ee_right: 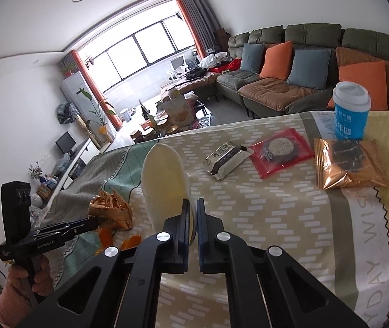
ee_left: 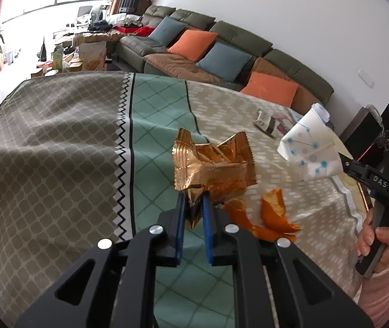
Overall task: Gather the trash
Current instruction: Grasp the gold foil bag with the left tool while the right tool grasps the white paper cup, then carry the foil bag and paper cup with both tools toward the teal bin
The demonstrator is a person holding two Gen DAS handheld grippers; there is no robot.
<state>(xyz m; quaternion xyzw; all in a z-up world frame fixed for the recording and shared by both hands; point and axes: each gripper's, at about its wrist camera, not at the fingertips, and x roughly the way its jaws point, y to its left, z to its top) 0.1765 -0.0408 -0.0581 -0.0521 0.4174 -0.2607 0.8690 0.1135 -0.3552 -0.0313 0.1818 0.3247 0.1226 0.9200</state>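
Your left wrist view alone shows the orange peel (ee_left: 273, 216): 2 or 3 curled pieces on the table (ee_left: 57, 142), just beside your left gripper (ee_left: 193, 205). Its fingers are pinched on a crumpled gold wrapper (ee_left: 213, 164). Off to the right, your right hand (ee_left: 377, 243) holds the other gripper, clamped on a squashed paper cup (ee_left: 309, 147), white with blue dots.

Your right wrist view alone shows the far-right corner: an upright blue cup (ee_right: 351, 112) with a white lid, plus 3 sealed snack packets, grey (ee_right: 225, 161), red (ee_right: 280, 151) and gold (ee_right: 348, 164). Your right gripper (ee_right: 193, 213) is closed on the paper cup's rim; its cream inside looks empty.
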